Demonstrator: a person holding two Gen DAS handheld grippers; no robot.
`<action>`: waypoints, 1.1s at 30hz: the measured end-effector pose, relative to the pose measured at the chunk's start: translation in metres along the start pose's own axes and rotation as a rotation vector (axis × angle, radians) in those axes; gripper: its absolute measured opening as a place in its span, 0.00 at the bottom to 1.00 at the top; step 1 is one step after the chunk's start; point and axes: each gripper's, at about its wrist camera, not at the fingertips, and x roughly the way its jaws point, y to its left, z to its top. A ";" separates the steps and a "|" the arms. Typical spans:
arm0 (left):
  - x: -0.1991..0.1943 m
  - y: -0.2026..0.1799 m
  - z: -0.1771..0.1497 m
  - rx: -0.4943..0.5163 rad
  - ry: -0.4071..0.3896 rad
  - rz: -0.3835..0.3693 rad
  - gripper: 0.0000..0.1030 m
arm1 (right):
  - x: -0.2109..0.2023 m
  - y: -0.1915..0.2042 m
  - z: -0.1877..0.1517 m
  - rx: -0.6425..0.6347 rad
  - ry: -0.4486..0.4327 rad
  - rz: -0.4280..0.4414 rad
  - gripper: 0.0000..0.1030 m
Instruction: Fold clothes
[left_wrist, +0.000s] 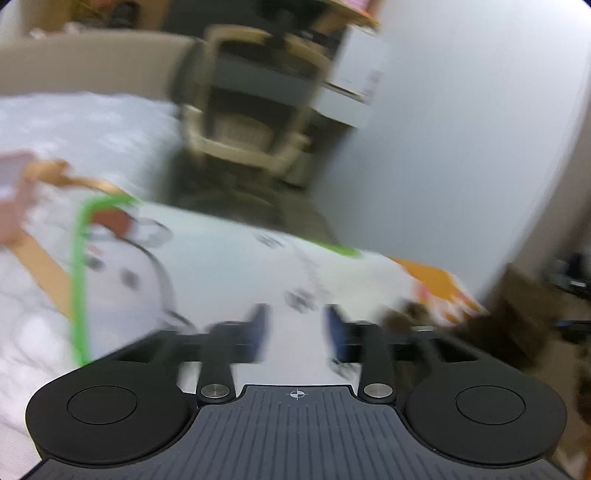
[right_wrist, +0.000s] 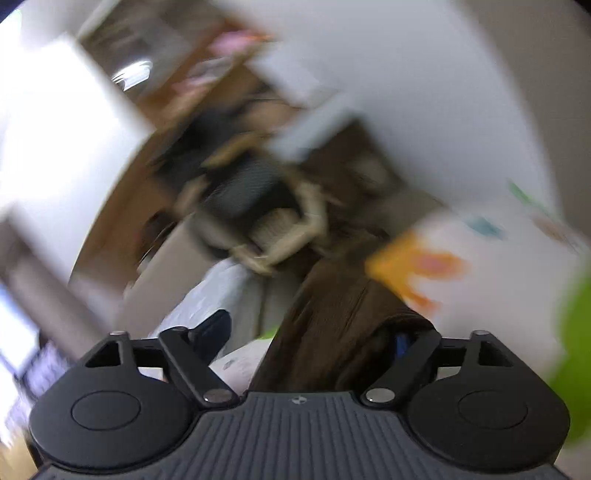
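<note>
White printed garment (left_wrist: 229, 266) under parted left tool (left_wrist: 295, 332), right tool (right_wrist: 310, 343) parted around brown cloth (right_wrist: 332, 317).

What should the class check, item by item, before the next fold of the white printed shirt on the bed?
1. Left gripper open over the white shirt, nothing between its fingers: ok.
2. Right gripper open, brown cloth lying between its fingers: ok.
3. Right gripper's hold on the brown cloth: not ok, not clamped.
4. Shirt flat on the bed: cannot tell, both views blurred.
5. Green trim in view as a fold guide: ok.
6. Chair beyond the bed, apart from the shirt: ok.
</note>
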 end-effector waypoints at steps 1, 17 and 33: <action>0.003 -0.015 -0.008 0.036 0.029 -0.052 0.68 | -0.005 -0.023 0.001 0.085 0.013 -0.011 0.86; 0.059 -0.134 -0.086 0.620 0.050 -0.091 0.12 | -0.043 0.027 -0.056 -0.551 -0.042 -0.191 0.96; 0.034 0.099 0.019 0.212 -0.094 0.508 0.14 | 0.170 0.005 -0.023 -1.376 -0.053 -1.097 0.94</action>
